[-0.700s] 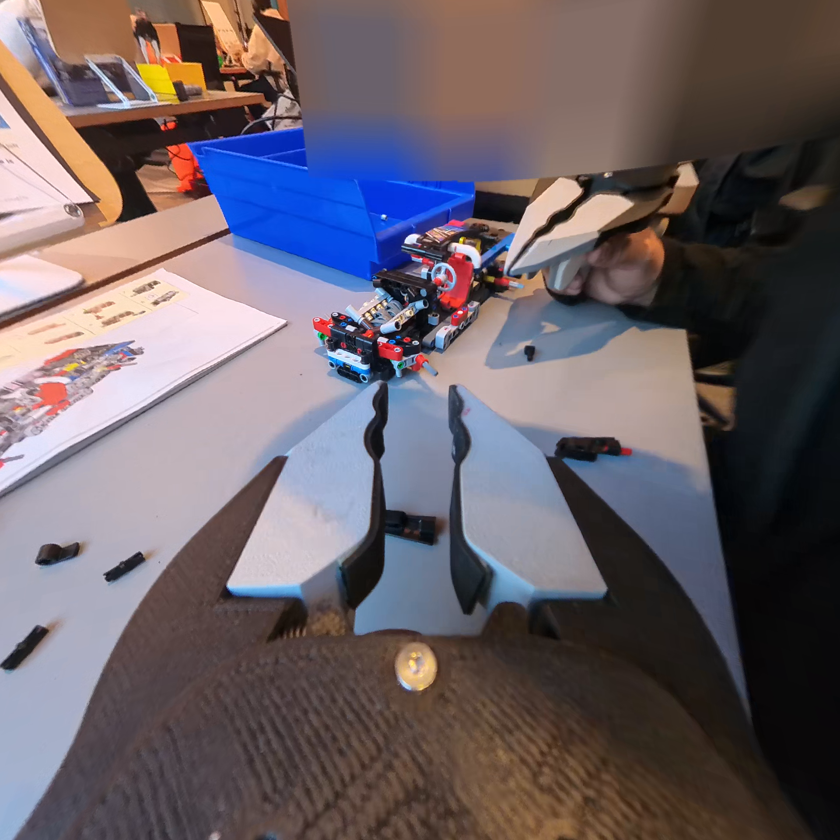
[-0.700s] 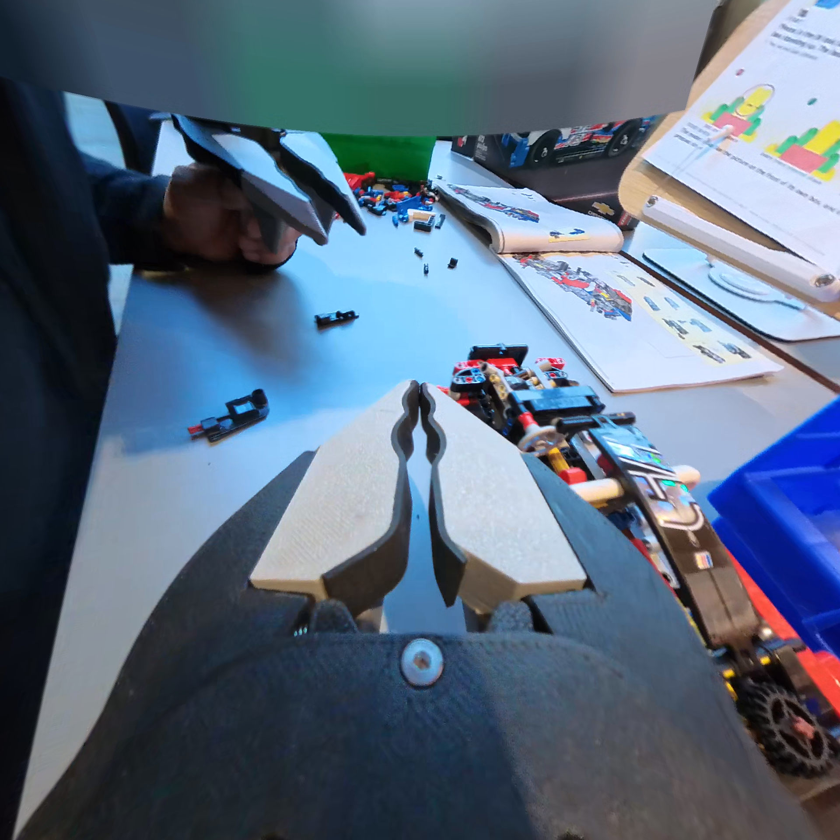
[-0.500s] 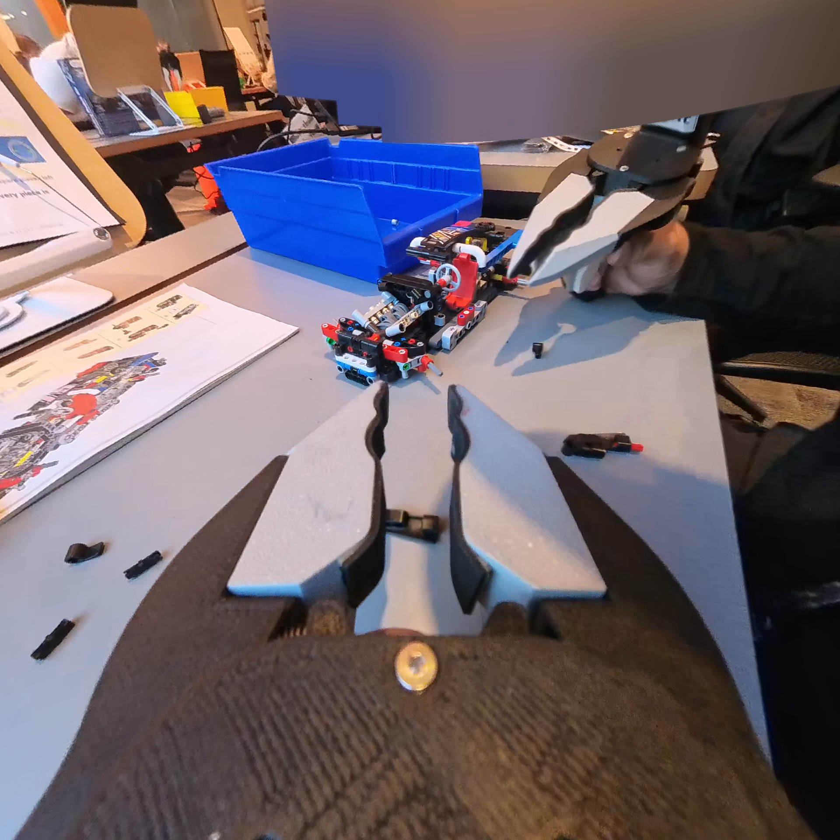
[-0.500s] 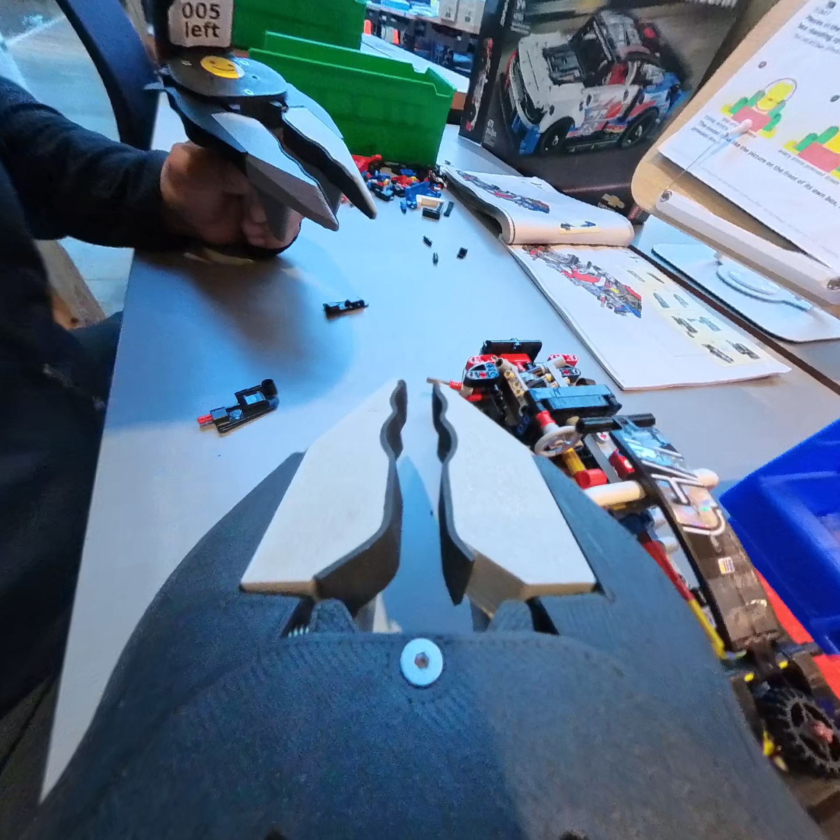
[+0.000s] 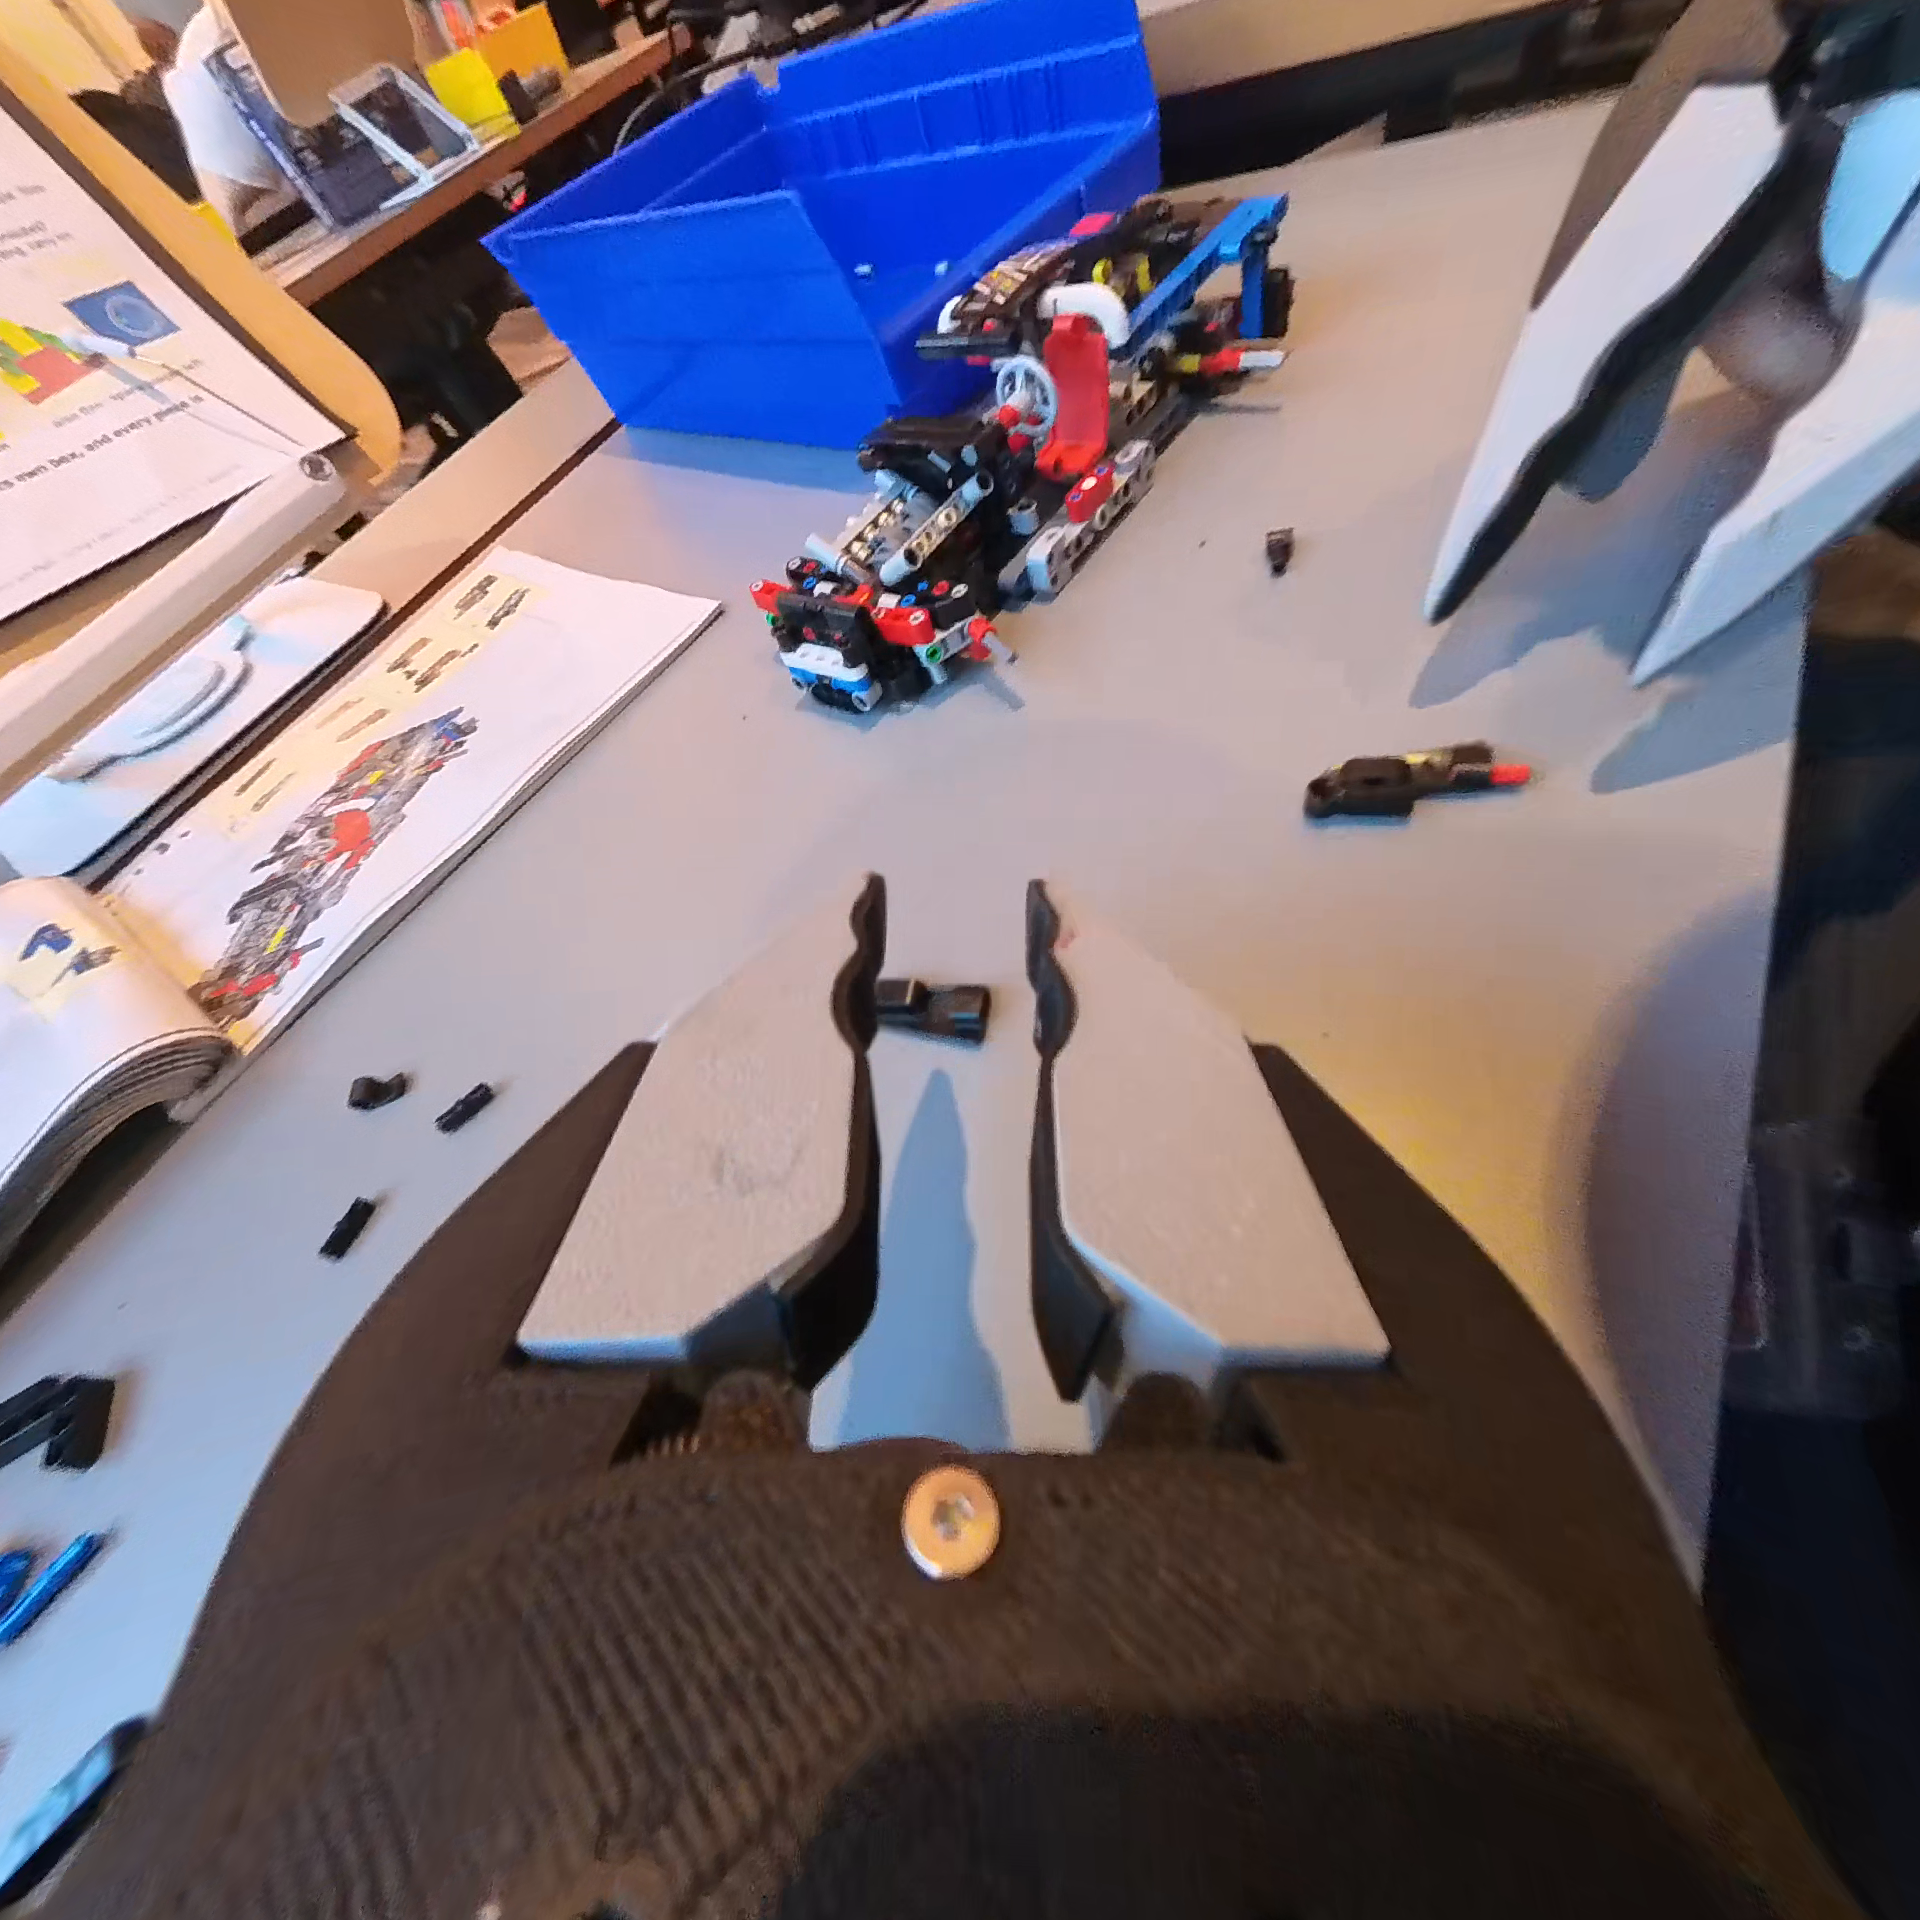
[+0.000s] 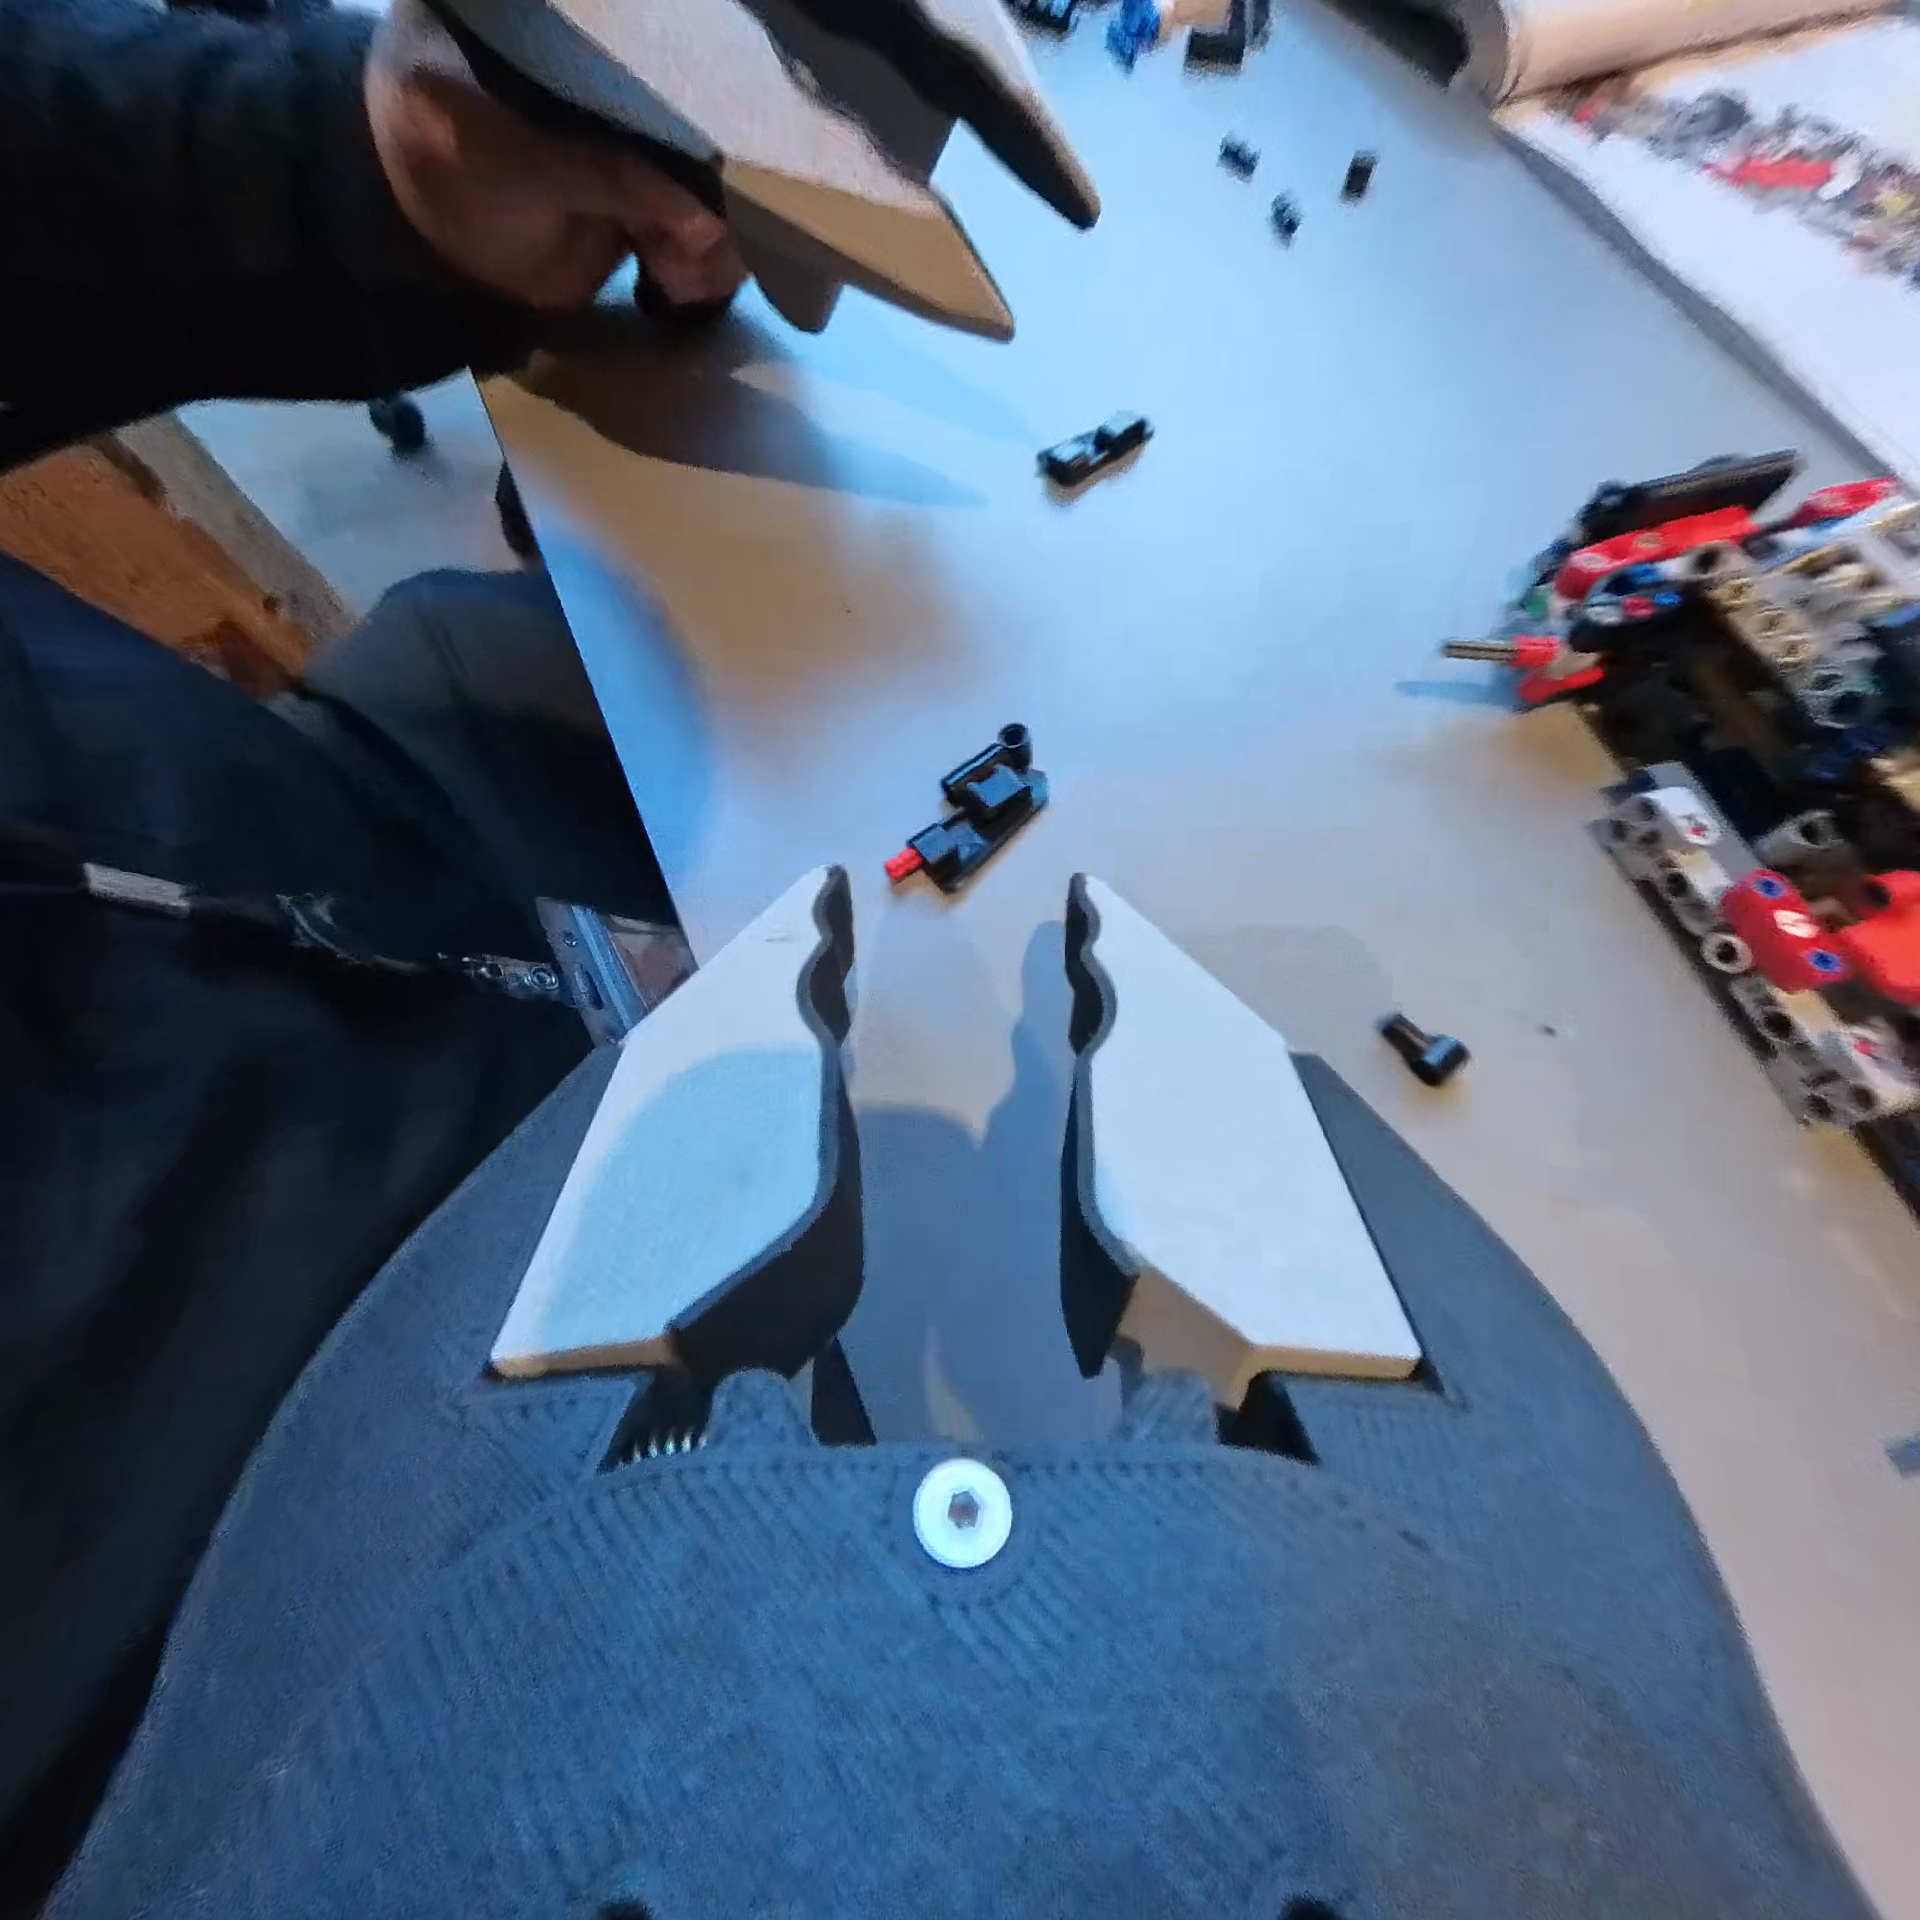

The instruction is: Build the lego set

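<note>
The part-built lego car [image 5: 997, 499] stands on the grey table [image 5: 1195, 935], with its side also in the right wrist view [image 6: 1766, 779]. My left gripper [image 5: 951, 914] is open and empty, its fingers either side of a small black piece [image 5: 930, 1008] lying on the table. My right gripper [image 6: 958, 894] is open and empty, its tips just short of a black piece with a red pin [image 6: 977, 821], which also shows in the left wrist view [image 5: 1403, 779]. Each gripper shows in the other's view: the right gripper [image 5: 1538, 644] and the left gripper [image 6: 1039, 270].
A blue bin [image 5: 831, 229] stands behind the car. An open instruction book [image 5: 395, 748] lies at the left. Small black pieces lie loose: one [image 5: 1278, 545] by the car, three [image 5: 462, 1107] near the book. The table's near edge [image 6: 582, 665] is left of my right gripper. Tip to tip, the grippers are about 15 centimeters apart. My left gripper's tips are some 5 centimeters from the small black piece [image 5: 930, 1008]. Look for it in the right wrist view [image 6: 1089, 442] too.
My right gripper has opened from shut and swung down toward the black piece with the red pin. My left gripper has drawn back, so the small black piece now lies nearer its tips.
</note>
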